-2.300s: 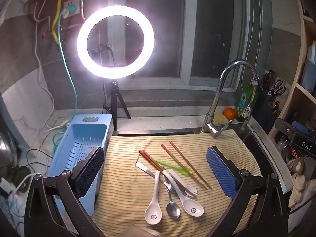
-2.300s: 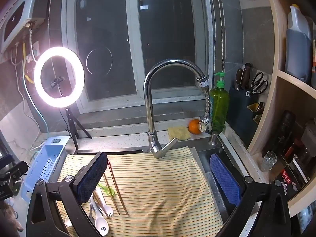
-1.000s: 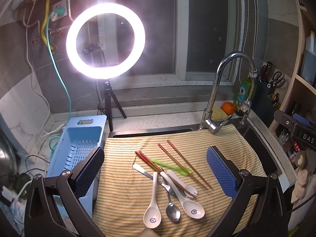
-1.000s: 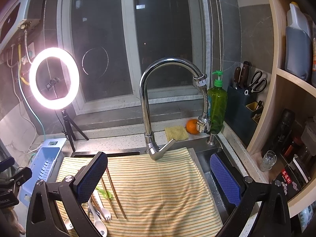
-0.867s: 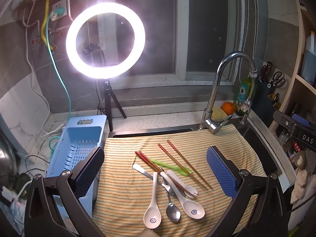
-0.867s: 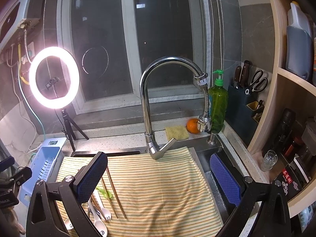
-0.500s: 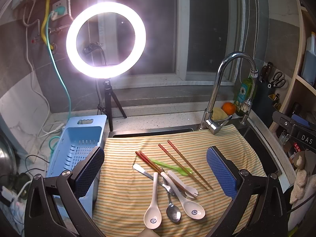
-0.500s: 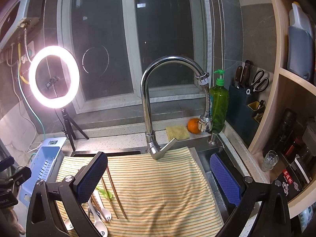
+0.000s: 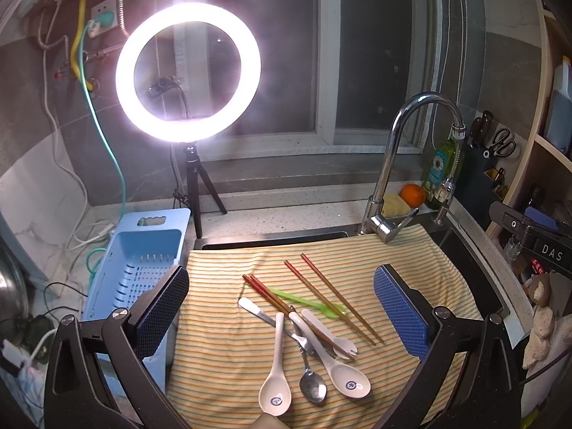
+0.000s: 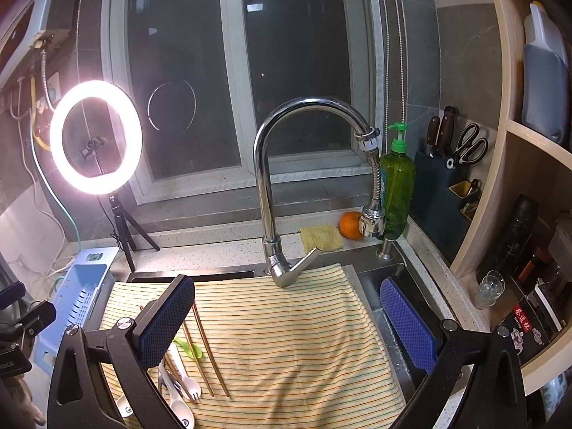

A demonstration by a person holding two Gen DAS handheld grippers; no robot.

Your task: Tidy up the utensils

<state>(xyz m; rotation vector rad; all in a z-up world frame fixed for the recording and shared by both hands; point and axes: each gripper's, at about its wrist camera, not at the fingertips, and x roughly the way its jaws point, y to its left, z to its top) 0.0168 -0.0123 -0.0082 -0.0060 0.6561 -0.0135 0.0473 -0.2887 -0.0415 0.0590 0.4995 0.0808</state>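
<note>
Utensils lie in a loose pile on a striped cloth [image 9: 221,350]: two pairs of chopsticks [image 9: 332,298], a green plastic spoon [image 9: 307,302], two white ceramic spoons [image 9: 275,389], a metal spoon [image 9: 311,386], a white spork [image 9: 336,336]. A light blue slotted basket [image 9: 139,268] stands left of the cloth. My left gripper [image 9: 282,307] is open and empty, held above the pile. My right gripper [image 10: 286,318] is open and empty over the cloth's bare right part [image 10: 293,343]; the utensils [image 10: 186,364] lie by its left finger.
A ring light on a tripod [image 9: 187,71] stands behind the basket. A chrome faucet [image 10: 282,186] rises at the cloth's far edge. A sponge [image 10: 321,237], an orange [image 10: 351,225] and a soap bottle [image 10: 397,193] sit behind the sink. Shelves [image 10: 529,214] stand at the right.
Both views have shifted only slightly. The utensils have not moved and both grippers stay open.
</note>
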